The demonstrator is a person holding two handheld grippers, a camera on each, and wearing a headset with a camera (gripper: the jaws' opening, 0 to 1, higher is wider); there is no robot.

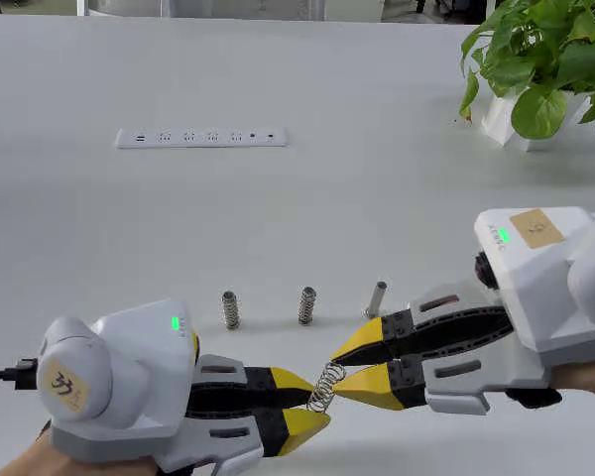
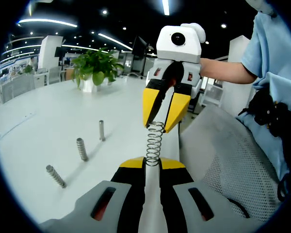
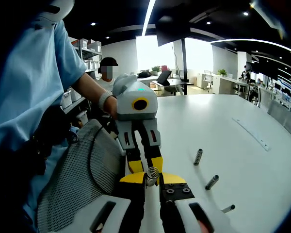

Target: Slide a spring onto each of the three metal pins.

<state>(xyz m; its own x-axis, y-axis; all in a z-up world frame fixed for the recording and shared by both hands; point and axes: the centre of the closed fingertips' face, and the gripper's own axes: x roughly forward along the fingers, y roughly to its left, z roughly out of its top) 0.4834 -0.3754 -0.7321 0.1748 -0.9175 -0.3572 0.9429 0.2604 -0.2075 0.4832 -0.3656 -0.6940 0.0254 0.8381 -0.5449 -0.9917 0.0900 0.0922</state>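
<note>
My left gripper [image 1: 319, 403] and right gripper [image 1: 336, 375] each pinch one end of the spring [image 1: 325, 386], which lies slanted between them. The bare pin [image 1: 377, 297] stands upright just beyond on the far side, nearest my right gripper.

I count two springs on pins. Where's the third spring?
Head view, bottom middle: the spring, held between left gripper and right gripper, near the bare pin.
</note>
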